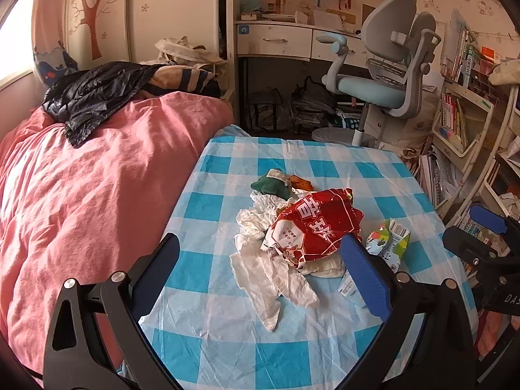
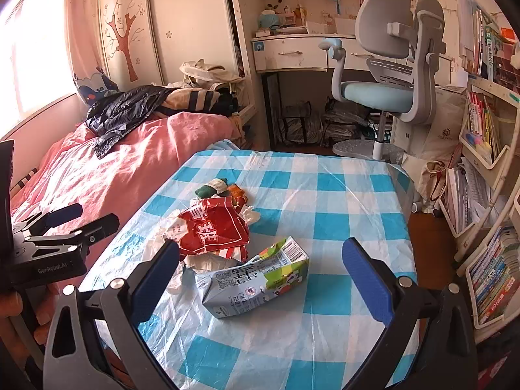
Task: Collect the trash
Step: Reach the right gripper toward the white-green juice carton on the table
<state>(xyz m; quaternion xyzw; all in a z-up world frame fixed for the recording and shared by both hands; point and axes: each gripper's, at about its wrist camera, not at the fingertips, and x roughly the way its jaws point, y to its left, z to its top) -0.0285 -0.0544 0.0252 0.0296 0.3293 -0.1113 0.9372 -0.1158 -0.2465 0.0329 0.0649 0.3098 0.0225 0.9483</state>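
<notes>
Your right tool (image 2: 260,279) hung with its blades wide apart and empty, and the crushed drink carton (image 2: 256,282) lay on the desk (image 2: 341,195) right between them, long axis running crosswise from blade to blade. Your left tool (image 1: 260,273), equally spread, framed the red wrapper (image 1: 315,224) and white tissue (image 1: 269,269), farther from the carton.

Warm daylight from blown-out window (image 2: 29,65) at left; glare on glossy blue-checked plastic tablecloth (image 2: 341,195); sharp centre, fisheye bending w/ dark vignette at corners.
</notes>
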